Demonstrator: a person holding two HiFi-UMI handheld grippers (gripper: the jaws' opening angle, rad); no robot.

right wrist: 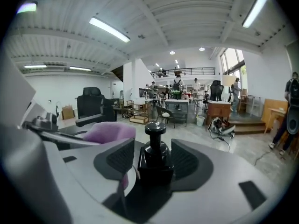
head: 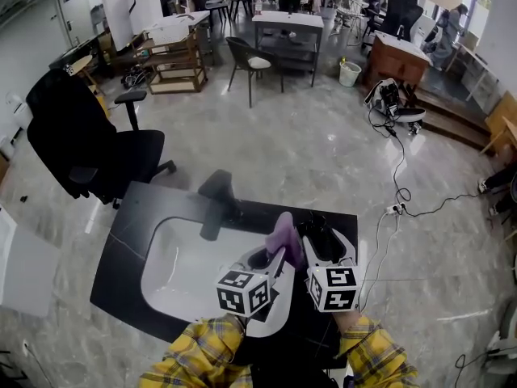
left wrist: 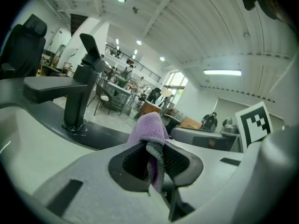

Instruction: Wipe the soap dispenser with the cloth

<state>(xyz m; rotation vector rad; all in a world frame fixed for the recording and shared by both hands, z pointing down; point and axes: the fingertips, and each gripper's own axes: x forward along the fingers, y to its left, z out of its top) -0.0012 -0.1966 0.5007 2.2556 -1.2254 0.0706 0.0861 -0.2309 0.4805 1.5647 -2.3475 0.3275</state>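
The black soap dispenser [right wrist: 155, 154] stands upright on the dark counter [head: 133, 217], right of the sink. In the right gripper view it sits between the jaws of my right gripper [right wrist: 153, 159], whose pads stand slightly off its sides, so the gripper is open. My left gripper [left wrist: 156, 160] is shut on a purple cloth [left wrist: 149, 127], which sticks up from its jaws. In the head view the cloth [head: 284, 234] is just left of my right gripper [head: 323, 234], close beside the dispenser. The same cloth [right wrist: 110, 131] shows at the left of the right gripper view.
A white sink basin [head: 174, 267] lies left of the grippers, with a black faucet [head: 215, 207] behind it. A black office chair [head: 90, 145] stands beyond the counter's far left corner. Cables run across the floor on the right.
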